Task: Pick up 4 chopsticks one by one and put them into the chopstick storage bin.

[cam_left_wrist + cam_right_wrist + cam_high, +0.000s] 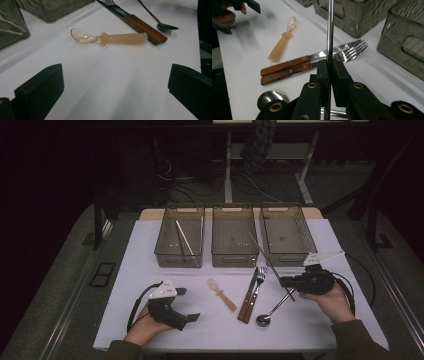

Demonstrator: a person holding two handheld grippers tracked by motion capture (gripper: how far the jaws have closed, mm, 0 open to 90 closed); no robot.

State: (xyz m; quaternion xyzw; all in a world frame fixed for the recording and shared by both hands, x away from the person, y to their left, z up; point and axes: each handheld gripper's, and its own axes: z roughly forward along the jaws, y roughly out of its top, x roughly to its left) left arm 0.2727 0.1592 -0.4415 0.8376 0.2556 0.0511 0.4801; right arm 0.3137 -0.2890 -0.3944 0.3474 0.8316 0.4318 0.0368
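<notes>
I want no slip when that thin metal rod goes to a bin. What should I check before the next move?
1. Right tongs shut on the metal rod: ok.
2. Rod lifted off the table, tilted toward the right bin: ok.
3. Right bin free of items: ok, as far as its visible floor shows.
4. Left tongs open, holding nothing: ok.
5. Plastic spoon lying free ahead of the left tongs: ok.
6. Firmness of grip on the rod: cannot tell.

Three bins (234, 242) behind cutlery (knife (248, 295) beside fork (257, 287))
</notes>
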